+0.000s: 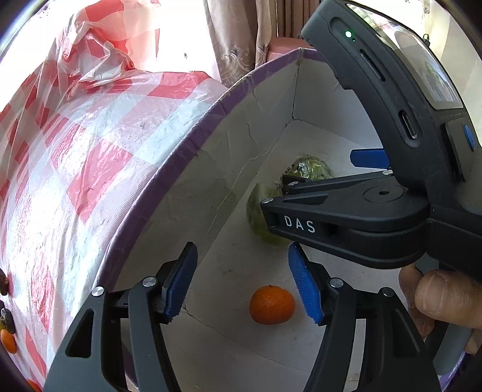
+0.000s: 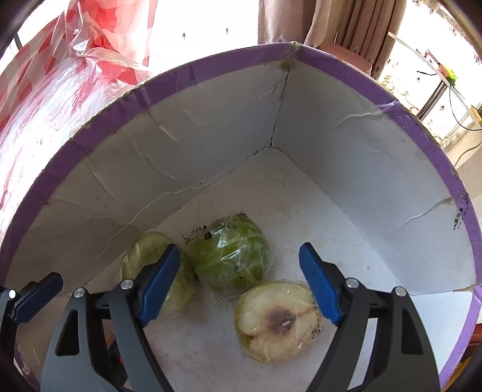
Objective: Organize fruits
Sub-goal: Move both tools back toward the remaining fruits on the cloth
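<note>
A white cardboard box with a purple rim (image 1: pixel 186 156) (image 2: pixel 241 57) holds the fruit. In the left wrist view a small orange (image 1: pixel 271 304) lies loose on the box floor. My left gripper (image 1: pixel 242 283) hangs open just above it, pads clear of it. In the right wrist view three plastic-wrapped pieces rest on the floor: a halved fruit with its cut face up (image 2: pixel 274 322), a green one (image 2: pixel 232 256) and a pale one (image 2: pixel 141 253) partly behind my left finger. My right gripper (image 2: pixel 241 286) stands open above them and touches none.
A red-and-white checked plastic cloth (image 1: pixel 75 169) covers the table left of the box, with a crumpled bag (image 1: pixel 90 45) behind. More fruit (image 1: pixel 7 340) lies at the far left edge. Curtains (image 2: pixel 346 24) hang beyond the box. A thumb (image 1: pixel 446 295) holds the right tool.
</note>
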`<state>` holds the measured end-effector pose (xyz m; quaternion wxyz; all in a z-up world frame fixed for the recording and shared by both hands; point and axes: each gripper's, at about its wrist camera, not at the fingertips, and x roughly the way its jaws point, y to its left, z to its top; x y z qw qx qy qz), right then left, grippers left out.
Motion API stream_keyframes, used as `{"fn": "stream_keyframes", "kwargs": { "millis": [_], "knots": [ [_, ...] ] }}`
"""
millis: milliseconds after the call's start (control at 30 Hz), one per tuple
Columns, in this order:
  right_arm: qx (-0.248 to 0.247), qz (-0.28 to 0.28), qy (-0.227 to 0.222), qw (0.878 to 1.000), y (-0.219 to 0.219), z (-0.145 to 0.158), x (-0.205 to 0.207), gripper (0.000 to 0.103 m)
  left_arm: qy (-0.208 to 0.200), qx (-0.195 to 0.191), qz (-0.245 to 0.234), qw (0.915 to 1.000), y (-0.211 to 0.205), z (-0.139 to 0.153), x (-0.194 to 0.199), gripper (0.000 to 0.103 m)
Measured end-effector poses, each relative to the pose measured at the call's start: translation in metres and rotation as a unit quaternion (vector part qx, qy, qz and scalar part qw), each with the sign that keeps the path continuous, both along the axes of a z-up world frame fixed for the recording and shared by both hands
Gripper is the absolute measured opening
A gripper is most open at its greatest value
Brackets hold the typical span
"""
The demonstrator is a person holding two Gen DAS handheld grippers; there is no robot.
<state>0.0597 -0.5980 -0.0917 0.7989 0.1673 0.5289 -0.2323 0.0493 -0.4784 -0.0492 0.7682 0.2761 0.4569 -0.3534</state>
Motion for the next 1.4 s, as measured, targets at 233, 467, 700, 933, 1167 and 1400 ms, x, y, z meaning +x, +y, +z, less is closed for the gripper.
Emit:
{"fn": "stream_keyframes", "kwargs": {
  "millis": [233,467,700,933,1167,1400],
  "knots": [
    [-0.004,-0.026,-0.028,0.999,-0.009,0.016,-0.006,0.085,-0.034,-0.033,-0.006,0.9989,0.012,0.019,-0.012,0.085],
    [0.001,-0.058,-0.081,0.995,-0.020,0.043,-0.027,0.086,-0.043,-0.101,0.024,0.9936,0.041,0.044,-0.007,0.088],
    [-0.041,-0.081,-0.130,0.987,-0.006,0.080,-0.050,0.091,-0.086,-0.169,0.044,0.9809,0.054,0.069,-0.022,0.088],
    [-0.088,-0.054,-0.161,0.981,0.021,0.121,-0.057,0.100,-0.104,-0.221,0.098,0.9646,0.099,0.095,-0.010,0.088],
    [-0.147,-0.008,-0.171,0.974,0.084,0.143,-0.043,0.101,-0.110,-0.258,0.170,0.9447,0.169,0.111,0.002,0.086],
    [-0.166,0.063,-0.173,0.969,0.162,0.152,-0.029,0.101,-0.127,-0.259,0.224,0.9311,0.227,0.120,0.008,0.086]
  ]
}}
